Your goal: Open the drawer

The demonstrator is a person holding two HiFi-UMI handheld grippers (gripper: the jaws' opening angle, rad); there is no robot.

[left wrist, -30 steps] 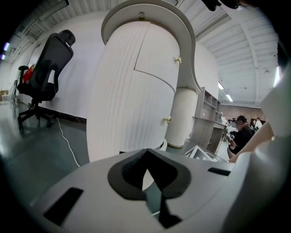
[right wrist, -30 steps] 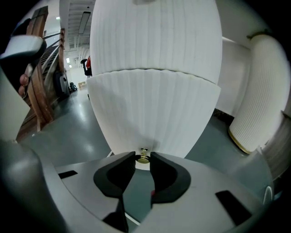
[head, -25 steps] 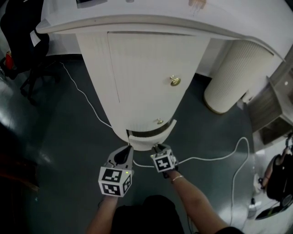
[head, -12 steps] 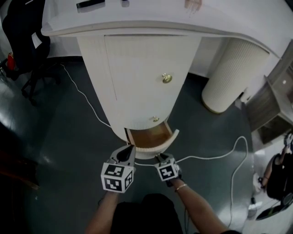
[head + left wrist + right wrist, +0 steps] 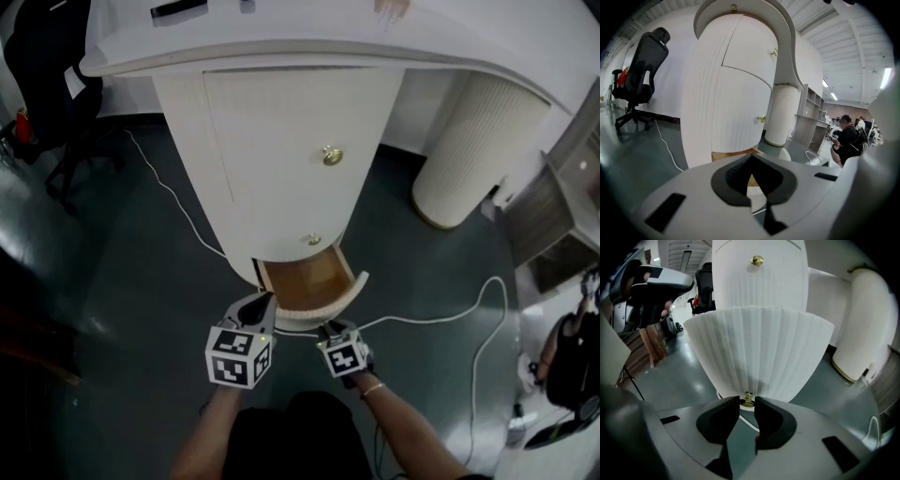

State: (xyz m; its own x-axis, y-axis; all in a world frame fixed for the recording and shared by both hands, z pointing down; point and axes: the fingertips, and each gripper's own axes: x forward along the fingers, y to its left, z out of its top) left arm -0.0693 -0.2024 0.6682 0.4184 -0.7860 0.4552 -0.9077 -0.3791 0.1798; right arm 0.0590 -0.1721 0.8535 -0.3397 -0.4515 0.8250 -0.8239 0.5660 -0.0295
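The white ribbed cabinet (image 5: 281,159) has its bottom drawer (image 5: 330,301) pulled out, and the wooden inside (image 5: 305,281) shows in the head view. In the right gripper view the curved drawer front (image 5: 759,352) fills the middle. My right gripper (image 5: 747,405) is shut on the small brass drawer knob (image 5: 748,399), one pad on each side of it. In the head view this right gripper (image 5: 328,326) sits just below the drawer front. My left gripper (image 5: 265,302) hovers at the drawer's left corner, jaws together and holding nothing. From the left gripper view, the left gripper (image 5: 751,159) points at the cabinet base.
Two more brass knobs (image 5: 332,155) (image 5: 313,240) sit higher on the cabinet. A white cable (image 5: 441,319) trails over the dark floor beside my right arm. A ribbed white column (image 5: 478,155) stands to the right, an office chair (image 5: 47,56) at the far left, a person (image 5: 567,361) at the right edge.
The drawer has slid out from nearly closed, so its wooden inside now shows. My right gripper drew back toward me with the knob. The left gripper stayed put.
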